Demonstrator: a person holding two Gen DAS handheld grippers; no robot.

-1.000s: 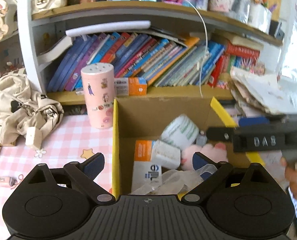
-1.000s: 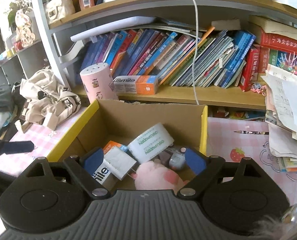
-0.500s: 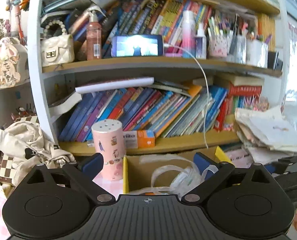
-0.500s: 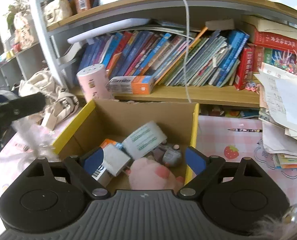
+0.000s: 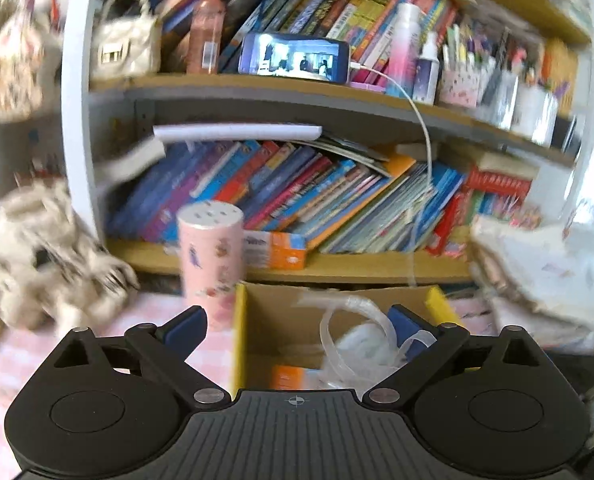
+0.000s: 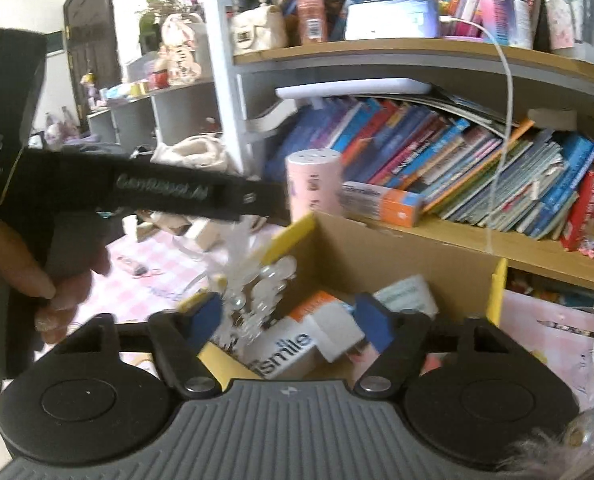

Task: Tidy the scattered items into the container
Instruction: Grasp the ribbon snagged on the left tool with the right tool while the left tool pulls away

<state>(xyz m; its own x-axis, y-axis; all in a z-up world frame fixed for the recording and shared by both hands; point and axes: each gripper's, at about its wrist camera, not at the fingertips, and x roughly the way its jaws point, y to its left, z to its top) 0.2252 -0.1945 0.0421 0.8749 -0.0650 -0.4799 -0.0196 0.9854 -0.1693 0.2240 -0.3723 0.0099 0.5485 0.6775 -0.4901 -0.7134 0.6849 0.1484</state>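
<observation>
The cardboard box (image 5: 281,320) with yellow flap edges stands below the bookshelf and holds a usmile carton (image 6: 285,348), a white roll (image 6: 407,296) and other small items. My left gripper (image 5: 297,326) is held above the box with its jaws wide apart. A clear plastic bag (image 5: 357,336) is looped on its right finger and hangs down. In the right wrist view the left gripper (image 6: 265,202) crosses from the left over the box corner (image 6: 293,232), and the plastic (image 6: 253,280) dangles beneath it. My right gripper (image 6: 289,316) is closing, with the dangling plastic just inside its left finger; the pads are not pressing on it.
A pink cylinder (image 5: 211,256) stands by the box's left side. Behind are shelves of slanted books (image 5: 317,200). A pile of papers (image 5: 537,264) lies to the right, a beige bag (image 5: 49,248) to the left. A hand (image 6: 37,280) holds the left gripper over the pink checked cloth (image 6: 137,264).
The left gripper lifted out of the box with the clear plastic trailing from its finger. It now crosses the right wrist view. The right gripper's jaws have narrowed and its view swung left.
</observation>
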